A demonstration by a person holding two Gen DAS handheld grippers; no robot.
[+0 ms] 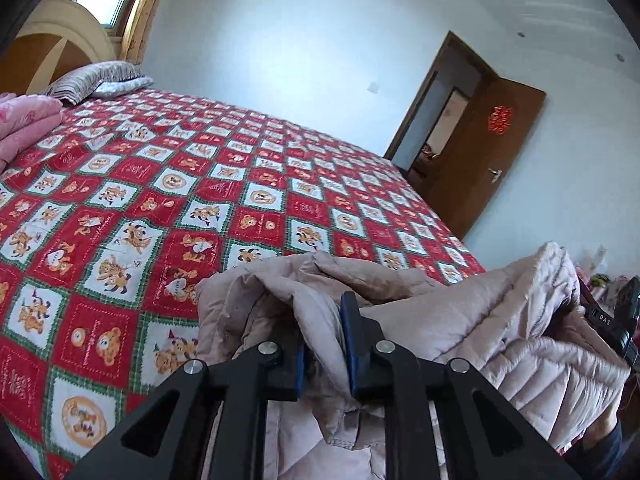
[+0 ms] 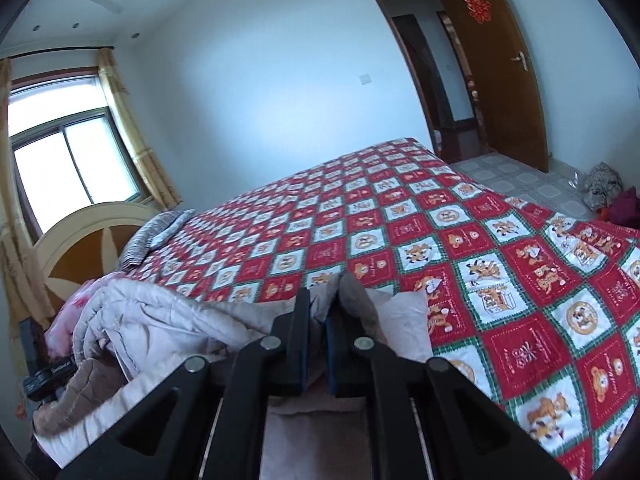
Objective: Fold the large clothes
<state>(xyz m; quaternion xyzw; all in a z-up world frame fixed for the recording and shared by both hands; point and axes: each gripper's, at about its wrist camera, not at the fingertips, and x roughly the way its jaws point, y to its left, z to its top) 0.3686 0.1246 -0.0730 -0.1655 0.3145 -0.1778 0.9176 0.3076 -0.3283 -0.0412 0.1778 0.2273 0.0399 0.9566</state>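
Above the near edge of a big bed [image 1: 248, 184], two black grippers hold up a puffy, pale pink-beige coat [image 1: 460, 320]. The coat is quilted and soft, and it hangs in the air between the two grippers, bunched up and wrinkly.

The left gripper [image 1: 323, 320] has blue pads on its fingers. A thick fold of the coat sits between the two fingers, so they are squeezed on the cloth with a gap as wide as the fold. More of the coat droops down below them.

The right gripper [image 2: 318, 312] pinches another part of the coat [image 2: 168, 320]. Its two fingers are very close together, with a thin bit of the cloth poking up between the tips. The rest of the coat sags off to the left side of that view, toward the other gripper.

The bed has a red and white checked cover with little cartoon animals on it. At the far end are a striped pillow [image 1: 90, 80] and a wooden headboard [image 2: 92, 240]. A folded pink blanket [image 1: 24, 120] lies near the pillow. A brown door [image 2: 492, 68] stands open behind the bed, with a red paper sign on it. A window [image 2: 68, 160] with yellow curtains lets in light.
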